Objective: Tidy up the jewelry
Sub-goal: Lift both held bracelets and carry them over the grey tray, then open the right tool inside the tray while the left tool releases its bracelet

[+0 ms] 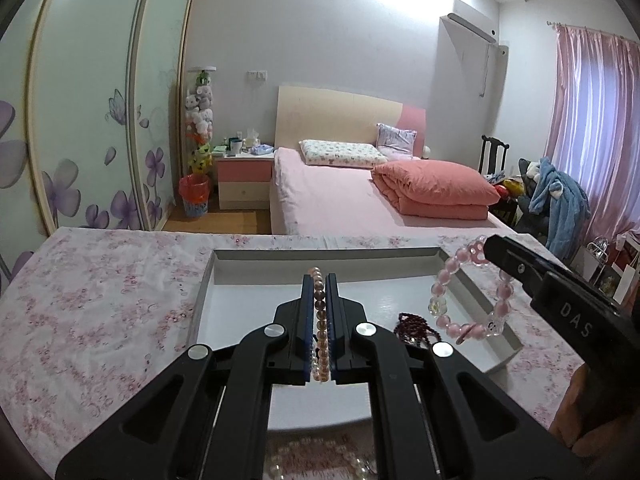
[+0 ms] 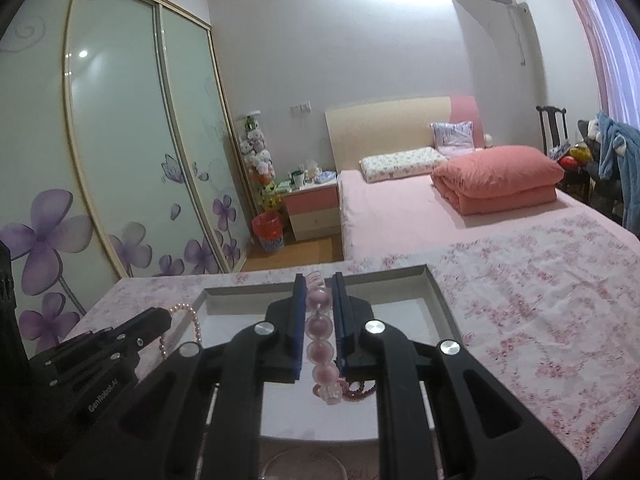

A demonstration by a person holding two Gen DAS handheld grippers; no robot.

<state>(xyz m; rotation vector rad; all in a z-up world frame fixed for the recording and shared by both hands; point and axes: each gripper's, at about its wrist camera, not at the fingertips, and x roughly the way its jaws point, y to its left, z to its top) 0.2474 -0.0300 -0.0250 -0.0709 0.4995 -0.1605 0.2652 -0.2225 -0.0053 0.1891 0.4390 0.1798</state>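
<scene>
My left gripper (image 1: 319,280) is shut on a small-bead pearl bracelet (image 1: 320,320), held above the white open box (image 1: 416,254). My right gripper (image 2: 317,280) is shut on a large pink bead bracelet (image 2: 319,326), also above the box (image 2: 438,292). In the left wrist view the pink bracelet (image 1: 468,292) hangs from the right gripper (image 1: 490,246) over the box's right side. A dark red bead bracelet (image 1: 412,326) lies inside the box; it also shows in the right wrist view (image 2: 360,390). The pearl bracelet (image 2: 188,320) hangs from the left gripper (image 2: 166,314) at the left.
The box sits on a table under a pink floral cloth (image 1: 100,300). More pearl beads (image 1: 316,464) lie on the cloth near the front edge. A bed (image 1: 340,196), nightstand (image 1: 244,178) and wardrobe (image 1: 80,100) stand beyond the table.
</scene>
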